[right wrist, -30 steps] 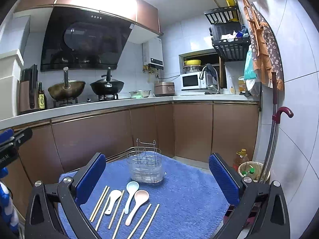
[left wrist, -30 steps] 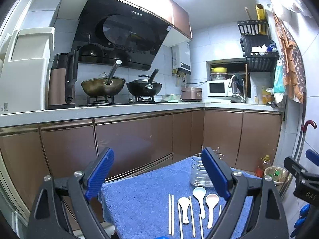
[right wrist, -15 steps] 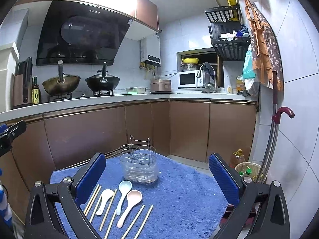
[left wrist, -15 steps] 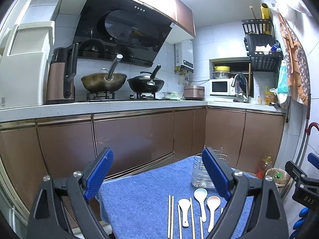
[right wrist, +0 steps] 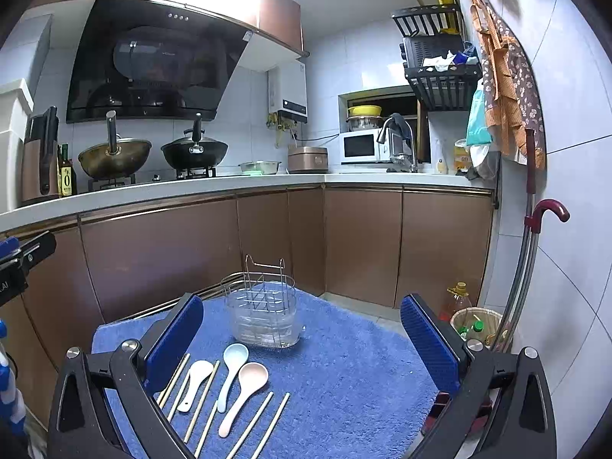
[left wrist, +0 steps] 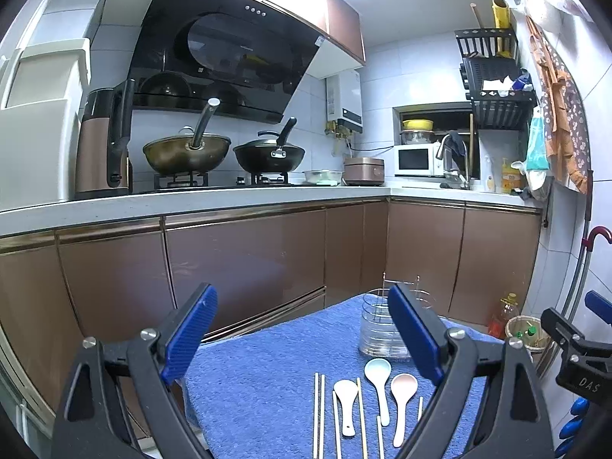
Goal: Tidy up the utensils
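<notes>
blue towel (right wrist: 355, 375) under utensils; brown kitchen cabinets (right wrist: 160, 252) behind

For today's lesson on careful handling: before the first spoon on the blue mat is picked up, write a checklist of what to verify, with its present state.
1. Left claw open, nothing held: ok.
2. Right claw open, nothing held: ok.
3. Utensil holder upright on the blue mat, top unobstructed: ok.
4. White spoon, blue spoon and pink spoon lie flat, side by side: ok.
5. Chopsticks lie close between the spoons, leaving little room for the fingers: not ok.
6. Holder's compartments empty: cannot tell.
</notes>
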Demonstrator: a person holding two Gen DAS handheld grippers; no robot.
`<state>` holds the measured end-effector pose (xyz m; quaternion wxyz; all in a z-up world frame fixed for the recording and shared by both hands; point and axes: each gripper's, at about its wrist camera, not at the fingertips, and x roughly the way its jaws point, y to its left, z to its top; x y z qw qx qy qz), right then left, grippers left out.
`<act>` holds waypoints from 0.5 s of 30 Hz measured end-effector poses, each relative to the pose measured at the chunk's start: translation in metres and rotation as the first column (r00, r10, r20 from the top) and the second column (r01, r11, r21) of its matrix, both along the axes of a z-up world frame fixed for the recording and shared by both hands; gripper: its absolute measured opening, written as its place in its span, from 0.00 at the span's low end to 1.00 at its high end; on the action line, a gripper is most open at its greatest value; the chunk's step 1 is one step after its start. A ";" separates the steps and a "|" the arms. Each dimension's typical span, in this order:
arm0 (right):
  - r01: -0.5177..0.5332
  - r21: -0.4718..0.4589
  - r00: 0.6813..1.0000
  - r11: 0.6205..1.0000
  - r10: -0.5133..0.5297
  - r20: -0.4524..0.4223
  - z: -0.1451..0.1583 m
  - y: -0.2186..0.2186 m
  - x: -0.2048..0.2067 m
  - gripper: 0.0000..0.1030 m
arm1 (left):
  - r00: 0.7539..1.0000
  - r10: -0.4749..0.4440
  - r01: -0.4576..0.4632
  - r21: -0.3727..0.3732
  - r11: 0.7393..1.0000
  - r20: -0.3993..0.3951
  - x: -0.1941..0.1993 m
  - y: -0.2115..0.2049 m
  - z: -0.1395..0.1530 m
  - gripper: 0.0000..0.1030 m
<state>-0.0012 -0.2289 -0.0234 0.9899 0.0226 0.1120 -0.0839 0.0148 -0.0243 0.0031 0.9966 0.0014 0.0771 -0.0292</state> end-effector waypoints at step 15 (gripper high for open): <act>-0.012 0.008 1.000 1.000 0.012 -0.015 -0.005 -0.007 0.006 1.00 | 1.000 -0.023 0.023 0.017 1.000 -0.010 0.007 -0.006 -0.003 0.88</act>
